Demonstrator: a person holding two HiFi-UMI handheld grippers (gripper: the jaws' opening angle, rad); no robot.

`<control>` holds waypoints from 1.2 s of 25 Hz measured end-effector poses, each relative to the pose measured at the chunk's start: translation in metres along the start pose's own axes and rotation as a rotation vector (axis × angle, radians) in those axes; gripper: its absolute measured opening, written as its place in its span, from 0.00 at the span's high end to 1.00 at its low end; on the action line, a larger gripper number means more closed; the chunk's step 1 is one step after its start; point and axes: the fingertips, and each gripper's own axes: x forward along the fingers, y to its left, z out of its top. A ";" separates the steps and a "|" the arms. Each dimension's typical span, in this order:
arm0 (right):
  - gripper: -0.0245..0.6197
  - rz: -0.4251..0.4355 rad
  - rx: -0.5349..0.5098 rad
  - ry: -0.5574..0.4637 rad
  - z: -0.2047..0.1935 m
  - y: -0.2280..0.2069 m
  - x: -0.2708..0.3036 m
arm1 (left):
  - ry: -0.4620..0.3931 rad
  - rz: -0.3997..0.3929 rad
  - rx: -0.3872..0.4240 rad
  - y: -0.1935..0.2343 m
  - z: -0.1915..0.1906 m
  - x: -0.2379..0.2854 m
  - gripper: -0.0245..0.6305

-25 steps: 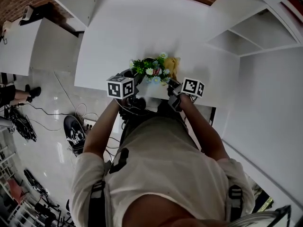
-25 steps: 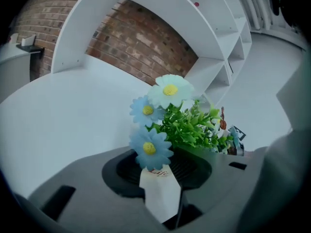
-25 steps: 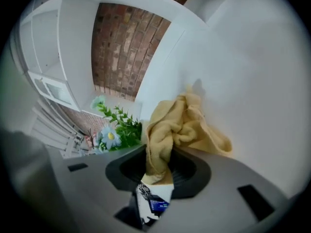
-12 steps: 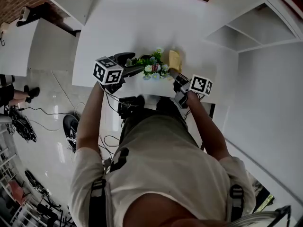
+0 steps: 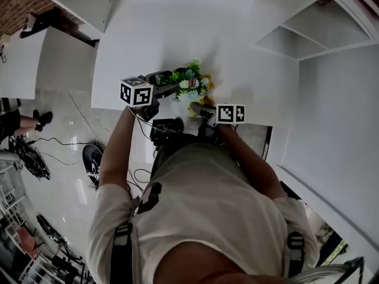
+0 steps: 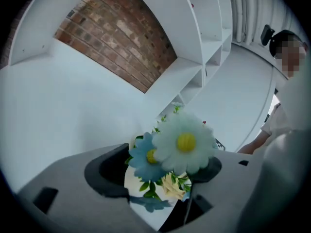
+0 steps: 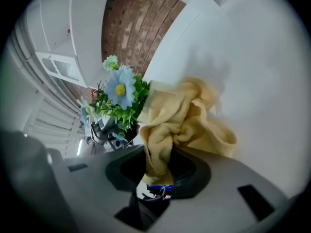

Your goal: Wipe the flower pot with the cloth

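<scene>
One white table (image 5: 249, 46) bears the pot (image 6: 137, 182), which stands upright under its flowers (image 5: 190, 81).

Left gripper (image 6: 163, 174), on the pot's left: the jaws have just been opening and stand wide. Pot and flowers sit between them, with no pad seen pressing.

Right gripper (image 7: 158, 171), right of the pot and nearer the person: the jaws are narrow, clamped on the yellow cloth (image 7: 182, 120). Its bunched free end sits just beside the flowers.

Judgement: wiping stage, with the cloth being presented to the pot and the left jaws not gripping. The next move calls for laying the bunched cloth on the pot's wall below the flowers, likely with a steadying grip from the left.

Not determinable: whether the cloth touches the pot. From above, the flowers hide most of the pot's wall. In the right gripper view the cloth screens it.
</scene>
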 end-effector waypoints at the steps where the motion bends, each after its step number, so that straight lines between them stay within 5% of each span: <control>1: 0.77 0.010 0.014 -0.005 0.000 0.003 0.002 | -0.003 0.007 0.000 0.000 -0.002 -0.001 0.46; 6: 0.77 0.008 0.030 -0.071 0.021 0.007 -0.001 | -0.003 0.021 0.005 -0.006 -0.017 -0.006 0.46; 12: 0.77 -0.050 0.006 -0.196 0.067 -0.008 -0.027 | 0.091 -0.018 0.059 -0.026 -0.048 -0.001 0.46; 23: 0.77 -0.077 -0.034 -0.216 0.081 -0.009 -0.034 | -0.227 -0.043 -0.072 0.006 0.061 -0.052 0.46; 25: 0.77 -0.102 -0.052 -0.192 0.073 -0.011 -0.031 | -0.177 -0.007 -0.067 0.016 0.059 -0.032 0.47; 30: 0.77 -0.108 -0.082 -0.116 0.047 -0.007 -0.015 | 0.104 0.045 0.033 0.026 0.019 0.017 0.58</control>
